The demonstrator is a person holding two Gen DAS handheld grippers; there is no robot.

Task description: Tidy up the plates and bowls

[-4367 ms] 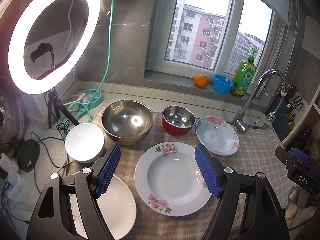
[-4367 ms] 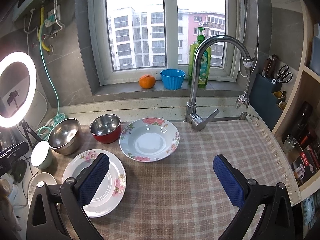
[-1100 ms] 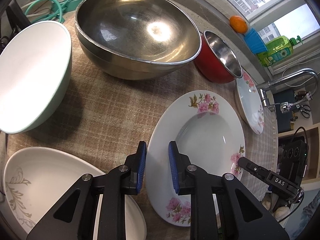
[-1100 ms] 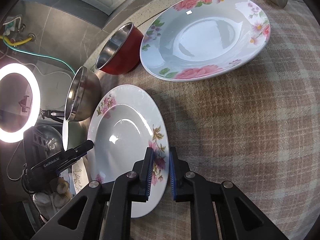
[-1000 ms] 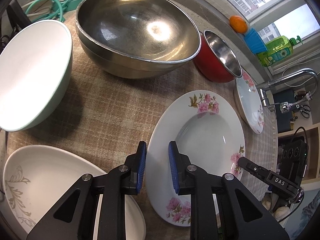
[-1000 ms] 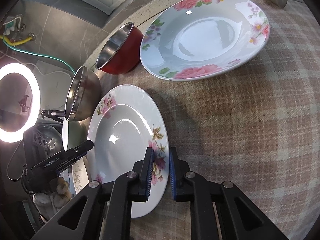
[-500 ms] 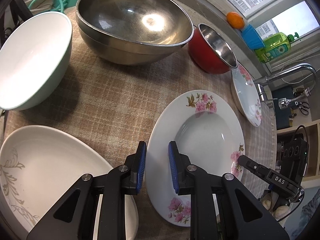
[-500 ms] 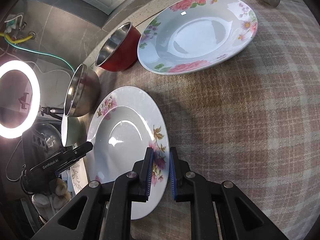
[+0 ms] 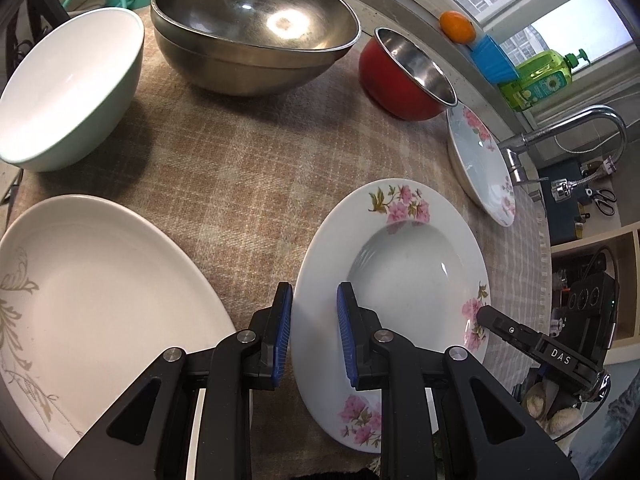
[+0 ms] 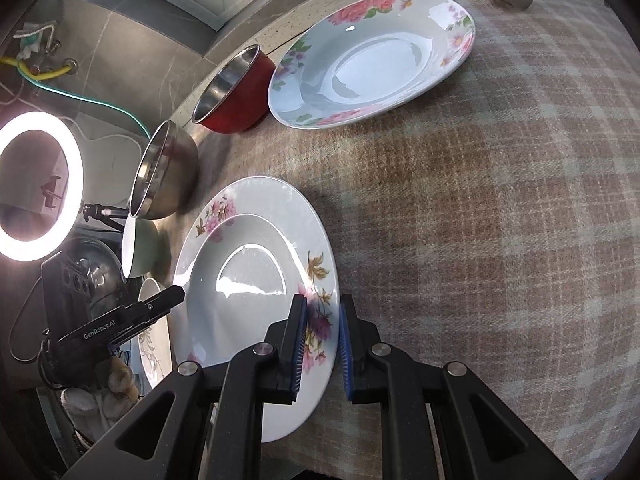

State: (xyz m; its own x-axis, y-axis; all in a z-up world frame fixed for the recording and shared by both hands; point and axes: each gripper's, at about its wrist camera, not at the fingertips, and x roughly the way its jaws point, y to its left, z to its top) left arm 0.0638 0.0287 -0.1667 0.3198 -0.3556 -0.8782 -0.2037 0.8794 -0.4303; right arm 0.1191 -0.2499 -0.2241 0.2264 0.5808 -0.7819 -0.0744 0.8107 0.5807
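A white deep plate with pink flowers (image 9: 400,264) (image 10: 240,272) sits between both grippers over the checked cloth. My left gripper (image 9: 315,300) is shut on its left rim. My right gripper (image 10: 322,320) is shut on the opposite rim. A plain white oval plate (image 9: 100,292) lies to the left. Behind stand a pale green bowl (image 9: 68,84), a large steel bowl (image 9: 252,20) and a red steel-lined bowl (image 9: 400,76). A second floral plate (image 10: 372,60) lies at the back right.
A chrome faucet (image 9: 560,128) rises behind the second floral plate. An orange (image 9: 456,26), a blue cup (image 9: 490,58) and a green soap bottle (image 9: 540,76) stand on the windowsill. A lit ring light (image 10: 36,184) stands at the far left. The checked cloth (image 10: 500,220) covers the counter.
Both grippers have moved together with the floral plate held between them, away from the bowls. The bowls and the second floral plate now sit farther off. More of the oval plate shows.
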